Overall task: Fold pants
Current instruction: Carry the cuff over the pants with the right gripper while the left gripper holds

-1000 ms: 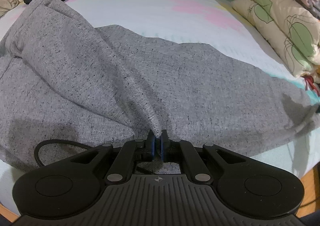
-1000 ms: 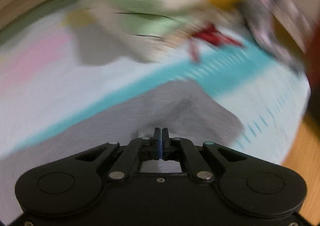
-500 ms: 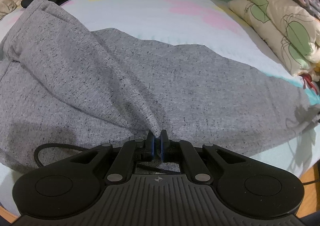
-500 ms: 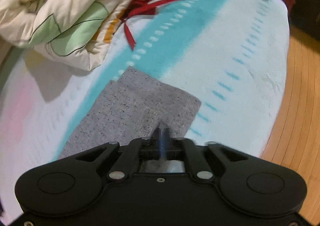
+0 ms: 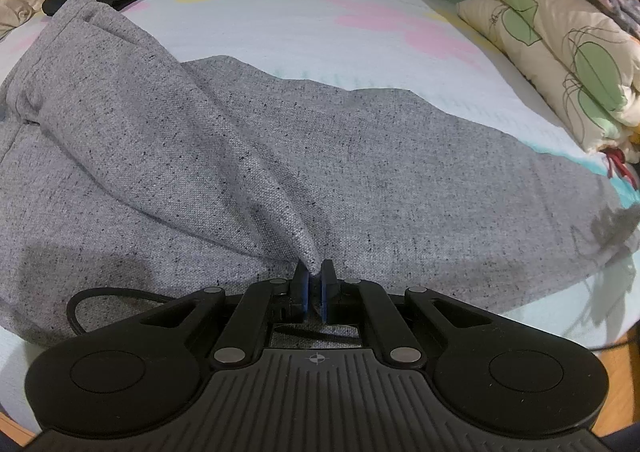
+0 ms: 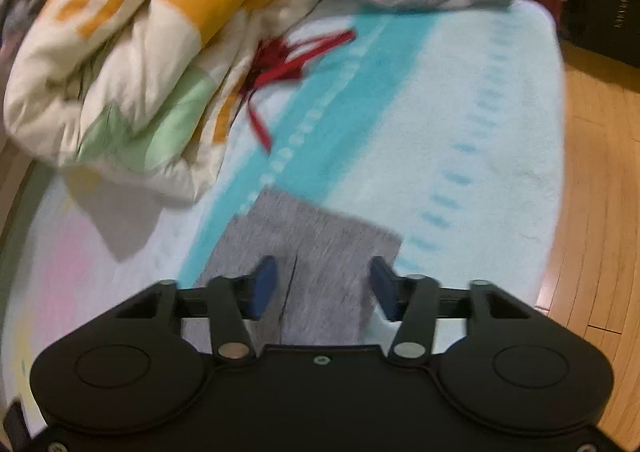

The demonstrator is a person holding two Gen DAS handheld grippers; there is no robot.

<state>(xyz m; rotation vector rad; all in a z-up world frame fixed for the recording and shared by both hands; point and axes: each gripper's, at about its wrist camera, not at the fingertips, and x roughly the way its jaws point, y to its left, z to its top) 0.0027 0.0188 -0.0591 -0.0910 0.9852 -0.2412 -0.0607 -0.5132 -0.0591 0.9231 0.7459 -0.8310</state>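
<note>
The left gripper (image 5: 314, 282) is clamped on a pinched ridge of the grey pants (image 5: 360, 172), which lie spread across the bed (image 5: 280, 32). The right gripper (image 6: 324, 286) has just been opening, its fingers (image 6: 264, 284) apart over the leg cuff with nothing gripped. Lifting one-handed could drag that freed leg crooked.

Left gripper (image 5: 315, 279) fingers clamped on a fold of grey pants (image 5: 360, 172) — floral bedsheet (image 5: 280, 24) beyond
</note>
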